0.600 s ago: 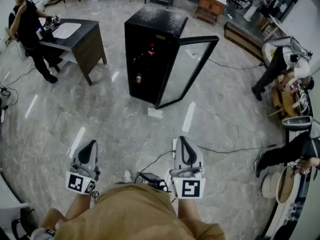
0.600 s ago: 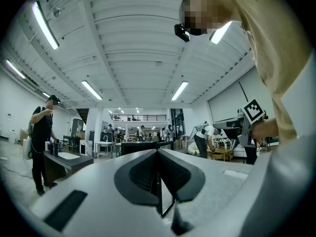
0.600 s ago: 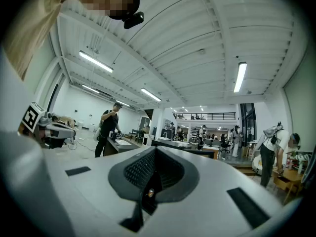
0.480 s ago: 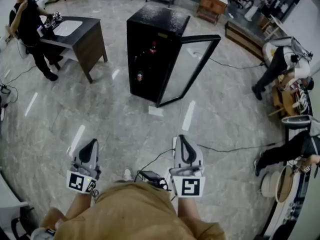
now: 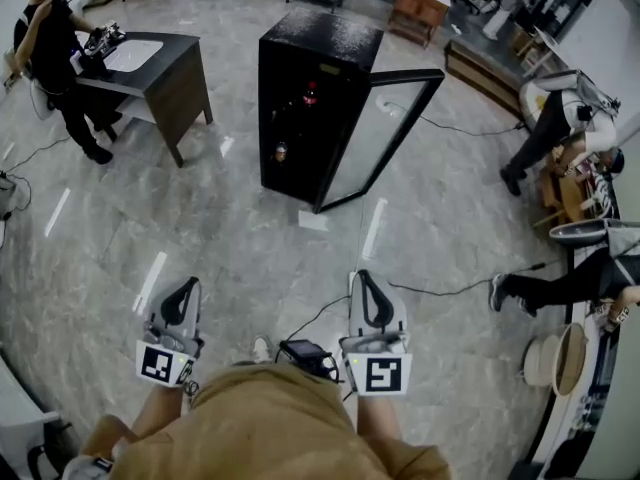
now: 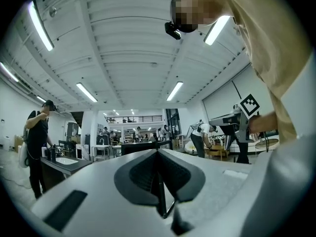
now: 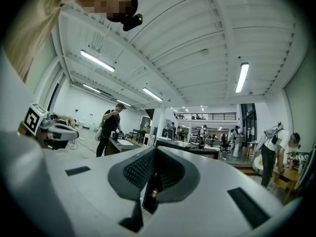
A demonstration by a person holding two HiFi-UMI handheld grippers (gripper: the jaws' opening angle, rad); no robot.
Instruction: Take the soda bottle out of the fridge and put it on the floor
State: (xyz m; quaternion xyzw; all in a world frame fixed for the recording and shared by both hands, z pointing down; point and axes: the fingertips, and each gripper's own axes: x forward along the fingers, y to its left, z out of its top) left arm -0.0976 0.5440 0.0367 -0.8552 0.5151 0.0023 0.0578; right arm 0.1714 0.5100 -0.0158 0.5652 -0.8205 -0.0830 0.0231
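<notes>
Head view: fridge (image 5: pixel 320 40) door (image 5: pixel 383 133) stands open, desk (image 5: pixel 172 66) nearby left.

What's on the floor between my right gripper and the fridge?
Head view: mostly bare floor, with one small white sheet lying at the foot of the fridge.

fridge (image 5: pixel 300 128): black, pale speckled top
floor (image 5: pixel 240 258): grey, marbled veins
left gripper (image 5: pixel 186 284): pale grey, black jaws, black-and-white square marker
right gripper (image 5: pixel 362 276): the same colours
shirt (image 5: pixel 270 428): tan
desk (image 5: pixel 180 93): dark brown
</notes>
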